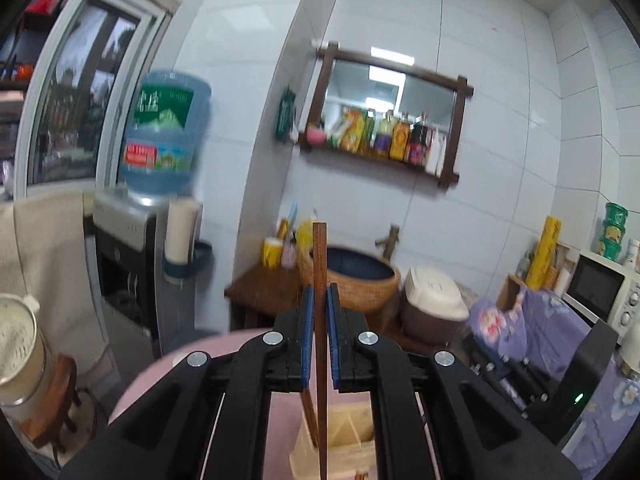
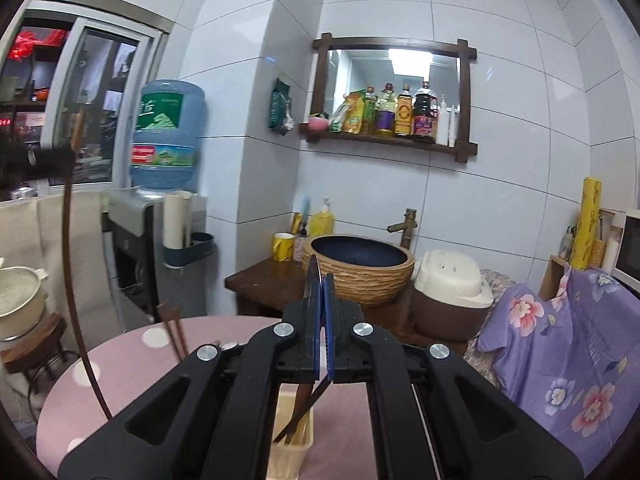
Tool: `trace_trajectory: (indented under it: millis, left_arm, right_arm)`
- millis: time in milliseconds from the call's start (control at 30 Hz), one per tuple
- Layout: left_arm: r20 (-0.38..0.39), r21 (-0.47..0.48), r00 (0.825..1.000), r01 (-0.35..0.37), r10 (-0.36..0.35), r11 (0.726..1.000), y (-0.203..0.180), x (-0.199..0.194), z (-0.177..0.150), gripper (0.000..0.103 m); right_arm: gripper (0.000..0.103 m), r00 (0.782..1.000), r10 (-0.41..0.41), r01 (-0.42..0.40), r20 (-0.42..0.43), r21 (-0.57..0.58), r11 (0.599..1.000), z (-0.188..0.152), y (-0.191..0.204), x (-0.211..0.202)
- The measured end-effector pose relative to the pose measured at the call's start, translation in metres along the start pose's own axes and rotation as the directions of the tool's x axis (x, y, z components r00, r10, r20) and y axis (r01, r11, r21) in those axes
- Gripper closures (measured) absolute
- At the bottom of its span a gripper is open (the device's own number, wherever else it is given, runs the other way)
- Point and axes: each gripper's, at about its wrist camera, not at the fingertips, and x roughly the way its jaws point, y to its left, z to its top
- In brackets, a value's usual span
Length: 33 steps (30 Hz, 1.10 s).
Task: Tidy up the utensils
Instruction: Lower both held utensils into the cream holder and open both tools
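Note:
My left gripper (image 1: pixel 320 294) is shut on a long brown wooden chopstick (image 1: pixel 319 256), which stands upright between the blue pads and runs down past the frame's bottom. Under it a pale wooden utensil holder (image 1: pixel 344 432) stands on the pink table (image 1: pixel 168 364). My right gripper (image 2: pixel 322 280) is shut on a dark flat utensil (image 2: pixel 311 276), seen edge-on, so I cannot tell its kind. Dark stems hang below the jaws into the holder (image 2: pixel 294 446). In the right wrist view the left gripper (image 2: pixel 60 158) is a blur at the left edge, with its chopstick (image 2: pixel 70 280) hanging down.
More brown chopsticks (image 2: pixel 174 328) poke up over the pink dotted table (image 2: pixel 132 364). Behind it are a water dispenser (image 2: pixel 132 248), a woven basin (image 2: pixel 362 270) on a wooden stand, a rice cooker (image 2: pixel 452 284) and a purple floral cloth (image 2: pixel 560 340). A pot (image 2: pixel 18 296) sits on a stool at the left.

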Motion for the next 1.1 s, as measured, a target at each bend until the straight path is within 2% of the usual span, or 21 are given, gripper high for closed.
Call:
trace_trajectory:
  millis: [100,200,367,700,1100]
  left_arm:
    - [0.036,0.029,0.999,-0.028,0.027,0.999,-0.017,0.018,0.000,0.096]
    - [0.054,0.056,0.997,-0.057,0.054,0.997,-0.026,0.036,-0.013,0.096]
    - [0.068,0.029,0.996,-0.066,0.064,0.997,-0.019,0.055,-0.040,0.096]
    - [-0.058,-0.007,0.998,-0.034,0.033,0.999,0.000,0.061,-0.089,0.096]
    - [-0.187,-0.012,0.982,0.009,-0.011,1.000,0.006,0.062,-0.138,0.096]
  right_arm:
    - [0.101,0.999,-0.036,0.036,0.000,-0.019,0.999,-0.002,0.006,0.020]
    - [0.101,0.998,-0.068,0.068,0.005,-0.056,0.996,-0.014,0.014,0.035]
    - [0.101,0.996,-0.092,0.093,0.015,-0.098,0.991,-0.041,0.022,0.045]
    - [0.101,0.999,-0.040,0.037,-0.029,-0.098,0.995,-0.088,0.021,0.030]
    - [0.101,0.993,0.011,-0.023,-0.114,-0.107,0.994,-0.126,0.024,0.016]
